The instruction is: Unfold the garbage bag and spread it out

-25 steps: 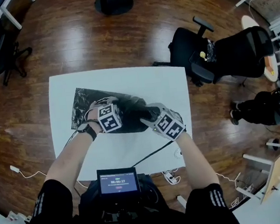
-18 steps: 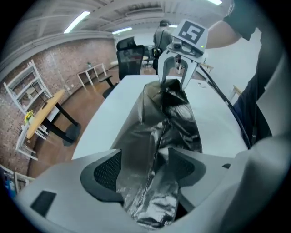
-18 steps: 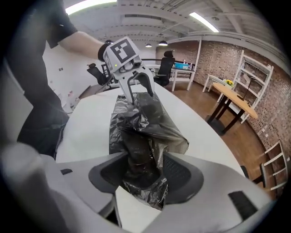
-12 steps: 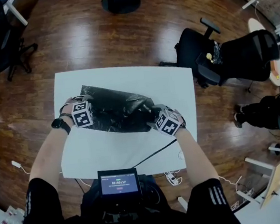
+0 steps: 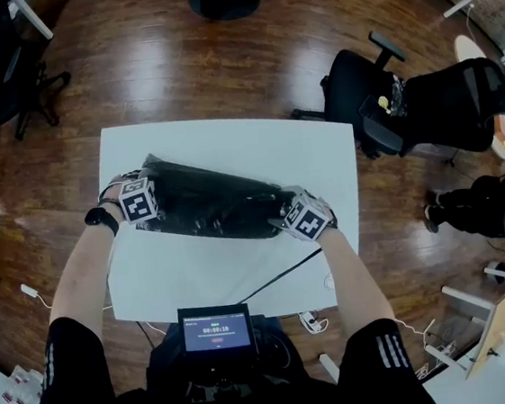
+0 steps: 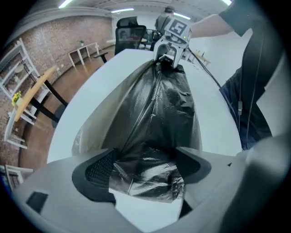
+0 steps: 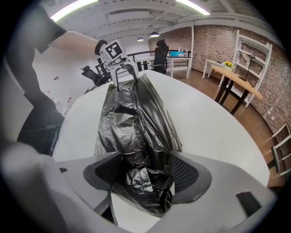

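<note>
Head view: crumpled black plastic garbage bag (image 5: 212, 206) runs upper-left to lower-right. Gripper views: left gripper (image 6: 143, 170) and right gripper (image 7: 145, 175) fingers opening, bag ends between them.

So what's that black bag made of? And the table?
The garbage bag looks like thin, shiny black plastic film: it crinkles and catches the light. The table has a smooth, matte white top, probably laminate; I can't tell what's underneath.

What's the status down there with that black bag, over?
Left gripper, right gripper: jaws opening, garbage bag ends between them. Bag pulled long across table, not spread wide. Nothing in the way.
</note>
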The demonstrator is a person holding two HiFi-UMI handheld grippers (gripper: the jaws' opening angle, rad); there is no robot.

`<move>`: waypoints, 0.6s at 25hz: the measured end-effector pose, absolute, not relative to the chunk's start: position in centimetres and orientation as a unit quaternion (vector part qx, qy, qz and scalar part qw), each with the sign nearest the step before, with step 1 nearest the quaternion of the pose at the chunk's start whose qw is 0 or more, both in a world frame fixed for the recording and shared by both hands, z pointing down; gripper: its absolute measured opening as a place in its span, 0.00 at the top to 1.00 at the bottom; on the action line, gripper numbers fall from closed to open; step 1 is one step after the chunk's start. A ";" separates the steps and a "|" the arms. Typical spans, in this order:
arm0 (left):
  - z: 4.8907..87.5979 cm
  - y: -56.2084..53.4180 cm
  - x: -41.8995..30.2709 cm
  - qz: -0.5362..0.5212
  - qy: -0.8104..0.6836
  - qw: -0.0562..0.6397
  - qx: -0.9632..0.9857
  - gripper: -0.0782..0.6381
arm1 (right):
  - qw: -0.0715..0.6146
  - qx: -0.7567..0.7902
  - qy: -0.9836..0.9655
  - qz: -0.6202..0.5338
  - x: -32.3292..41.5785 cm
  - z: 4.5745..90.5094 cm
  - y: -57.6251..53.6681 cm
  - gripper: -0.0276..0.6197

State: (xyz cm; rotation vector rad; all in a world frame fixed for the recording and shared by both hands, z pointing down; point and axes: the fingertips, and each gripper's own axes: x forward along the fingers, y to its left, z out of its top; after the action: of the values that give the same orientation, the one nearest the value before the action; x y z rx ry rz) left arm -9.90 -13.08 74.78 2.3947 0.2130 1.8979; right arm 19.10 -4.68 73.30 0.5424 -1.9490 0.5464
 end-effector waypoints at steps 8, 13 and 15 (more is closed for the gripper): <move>74.9 -13.5 -10.0 0.617 0.062 0.038 0.783 0.25 | 0.502 0.221 -0.808 0.216 19.0 73.6 -5.3 0.33; 73.2 -13.4 -9.1 0.597 0.061 0.023 0.799 0.25 | 0.475 0.232 -0.822 0.213 18.2 72.0 -5.7 0.32; 71.9 -13.5 -8.5 0.581 0.053 0.017 0.812 0.25 | 0.463 0.232 -0.830 0.207 17.6 70.7 -5.8 0.32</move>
State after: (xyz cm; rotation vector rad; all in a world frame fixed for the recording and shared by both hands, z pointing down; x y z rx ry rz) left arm -8.45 -13.45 71.93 2.5245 0.1647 1.8041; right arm 17.65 -5.78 70.75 0.5702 -2.0401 0.5099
